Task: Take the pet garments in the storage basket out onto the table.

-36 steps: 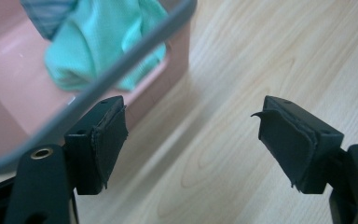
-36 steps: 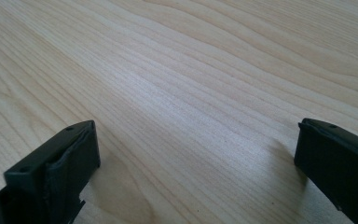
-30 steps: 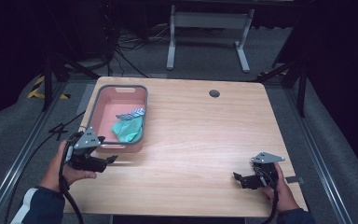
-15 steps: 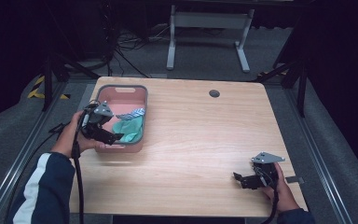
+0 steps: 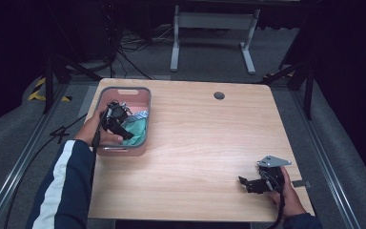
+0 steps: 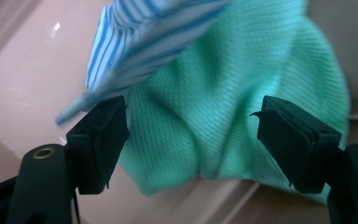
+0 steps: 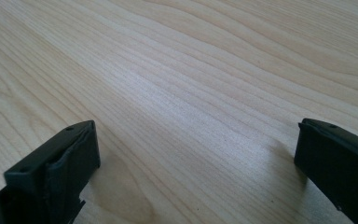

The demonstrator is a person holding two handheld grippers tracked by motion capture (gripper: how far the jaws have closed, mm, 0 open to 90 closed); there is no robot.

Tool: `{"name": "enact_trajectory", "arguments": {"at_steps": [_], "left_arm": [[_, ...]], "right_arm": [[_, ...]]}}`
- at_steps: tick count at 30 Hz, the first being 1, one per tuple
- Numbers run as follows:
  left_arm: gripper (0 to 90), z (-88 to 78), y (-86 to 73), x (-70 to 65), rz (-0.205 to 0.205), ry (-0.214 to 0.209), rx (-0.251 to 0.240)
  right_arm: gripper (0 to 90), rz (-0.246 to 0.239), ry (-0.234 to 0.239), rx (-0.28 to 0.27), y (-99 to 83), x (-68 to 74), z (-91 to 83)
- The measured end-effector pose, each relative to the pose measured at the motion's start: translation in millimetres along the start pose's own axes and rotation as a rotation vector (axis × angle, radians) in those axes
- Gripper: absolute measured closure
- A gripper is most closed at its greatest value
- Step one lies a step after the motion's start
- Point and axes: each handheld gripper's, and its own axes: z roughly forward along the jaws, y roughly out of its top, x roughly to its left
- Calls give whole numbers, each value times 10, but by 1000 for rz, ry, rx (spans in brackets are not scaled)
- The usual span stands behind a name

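A: Left hand-held gripper [image 6: 191, 140], seen along its own jaws: jaws apart, and they have just been closing a little. The green cloth [image 6: 242, 93] bulges up between them, pads not yet pressing on it.

B: Which way does the cloth lie from it?

A: Straight ahead and a bit below, dead centre of the frame. Its bunched fold runs roughly from lower left to upper right. A blue-striped cloth [image 6: 144, 42] overlaps it at upper left, with one corner hanging just by the left jaw.

B: And from the high view?

A: The left hand-held gripper [image 5: 124, 135] is down inside the pink basket [image 5: 145, 93], upper left of the tabletop [image 5: 205, 143], over the green cloth [image 5: 138, 131]. The striped cloth [image 5: 139, 115] lies just behind it.

B: The other hand?

A: The right hand-held gripper [image 5: 244, 182] rests at lower right, well apart from the basket, jaws apart over bare wood. The left is plainly the nearer one.

B: Anything in the way?

A: My guess is the striped corner could get caught in the pinch, and the basket wall sits close on the left.
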Motion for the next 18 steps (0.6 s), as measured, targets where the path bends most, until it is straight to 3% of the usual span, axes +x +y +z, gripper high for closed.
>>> {"name": "enact_trajectory", "arguments": {"at_steps": [3, 6, 9, 11, 13, 18], "left_arm": [[262, 64, 26, 57, -14, -14, 29], [289, 135, 45, 70, -5, -3, 79], [298, 201, 58, 72, -23, 15, 112], [307, 222, 61, 90, -26, 18, 115], [345, 239, 56, 88, -35, -6, 114], [502, 218, 51, 91, -29, 4, 112]], "right_arm": [[2, -1, -1, 0, 0, -1, 0], [2, -1, -1, 0, 0, -1, 0], [2, -1, -1, 1, 0, -1, 0], [2, 0, 0, 1, 0, -1, 0], [2, 0, 0, 0, 0, 0, 0], [2, -1, -1, 1, 0, -1, -1]]}}
